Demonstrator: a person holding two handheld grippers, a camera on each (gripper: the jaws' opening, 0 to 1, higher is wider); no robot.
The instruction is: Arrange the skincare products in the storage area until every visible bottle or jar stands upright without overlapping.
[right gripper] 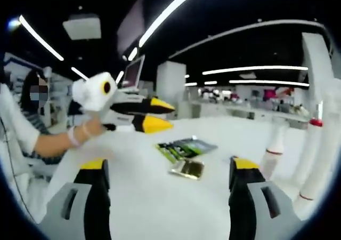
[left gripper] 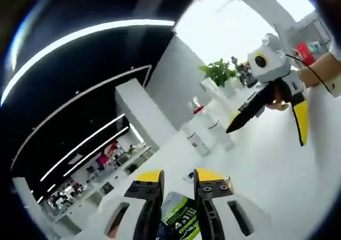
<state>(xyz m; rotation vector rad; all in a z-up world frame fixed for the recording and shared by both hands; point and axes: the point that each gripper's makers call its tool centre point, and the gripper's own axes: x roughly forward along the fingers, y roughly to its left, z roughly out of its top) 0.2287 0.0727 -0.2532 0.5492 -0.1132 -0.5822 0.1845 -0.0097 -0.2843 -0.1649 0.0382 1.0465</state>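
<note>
Left tongs (left gripper: 177, 189) over green packet (left gripper: 178, 216) (flat), right tongs (right gripper: 168, 178) parted

An open office: rows of desks (right gripper: 266, 112) under strip lights (right gripper: 256, 68).

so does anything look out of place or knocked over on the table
Yes. A flat green-and-black packet and a small gold-coloured sachet lie flat on the white table, apart from the tall white bottles standing upright at its far edge.
</note>
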